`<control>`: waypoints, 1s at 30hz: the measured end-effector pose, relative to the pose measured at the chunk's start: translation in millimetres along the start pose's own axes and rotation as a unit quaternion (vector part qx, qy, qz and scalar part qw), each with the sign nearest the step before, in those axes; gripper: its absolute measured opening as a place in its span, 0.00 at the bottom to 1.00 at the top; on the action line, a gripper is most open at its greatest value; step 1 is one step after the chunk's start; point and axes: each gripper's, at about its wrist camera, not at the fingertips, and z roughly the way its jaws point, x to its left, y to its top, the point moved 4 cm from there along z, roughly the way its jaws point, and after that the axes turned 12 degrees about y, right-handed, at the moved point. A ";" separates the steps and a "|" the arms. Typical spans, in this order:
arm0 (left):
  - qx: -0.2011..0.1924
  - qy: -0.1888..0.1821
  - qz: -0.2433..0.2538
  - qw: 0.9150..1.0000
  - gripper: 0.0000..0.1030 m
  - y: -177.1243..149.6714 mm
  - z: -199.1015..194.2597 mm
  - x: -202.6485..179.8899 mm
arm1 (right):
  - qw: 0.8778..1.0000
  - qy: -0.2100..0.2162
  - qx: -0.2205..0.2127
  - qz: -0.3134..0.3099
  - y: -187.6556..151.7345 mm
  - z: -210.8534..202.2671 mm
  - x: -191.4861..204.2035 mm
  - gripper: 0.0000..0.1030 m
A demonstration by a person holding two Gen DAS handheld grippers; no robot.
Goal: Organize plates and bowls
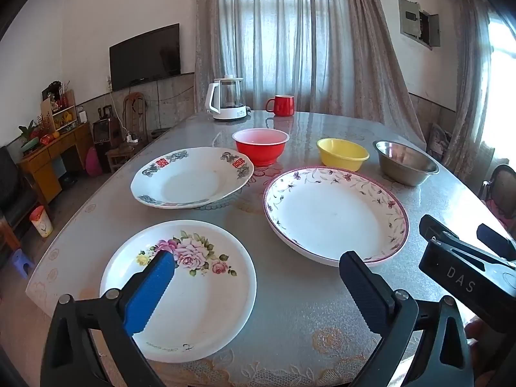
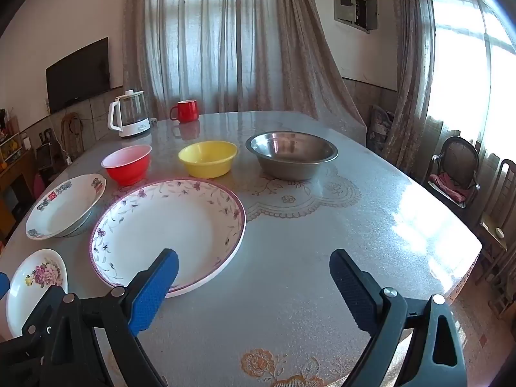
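Observation:
Three plates lie on the table: a rose-painted plate point(image 1: 180, 290) nearest me, a plate with red characters point(image 1: 190, 179) behind it, and a large plate with a purple vine rim point(image 1: 335, 214) to the right. Behind them stand a red bowl point(image 1: 260, 145), a yellow bowl point(image 1: 342, 154) and a steel bowl point(image 1: 404, 161). My left gripper point(image 1: 258, 277) hangs open over the rose plate's right edge, holding nothing. My right gripper point(image 2: 253, 277) is open above the table, its left finger over the vine plate point(image 2: 167, 229); the steel bowl point(image 2: 292, 153) is farther ahead.
A white kettle point(image 1: 227, 100) and a red mug point(image 1: 281, 105) stand at the table's far end. The table point(image 2: 354, 225) carries a lace-patterned cover and ends at the right near dark chairs point(image 2: 454, 174). A TV, a cabinet and curtains line the walls.

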 end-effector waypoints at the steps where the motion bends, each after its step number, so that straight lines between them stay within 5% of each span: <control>1: -0.003 0.000 -0.007 1.000 1.00 -3.2 -3.0 3.9 | 1.000 0.000 0.001 0.000 0.7 1.0 0.0 0.94; 30: 0.036 0.010 0.005 0.999 1.00 0.4 30.1 0.0 | 1.000 0.016 -0.002 -0.006 4.8 22.6 -1.1 0.94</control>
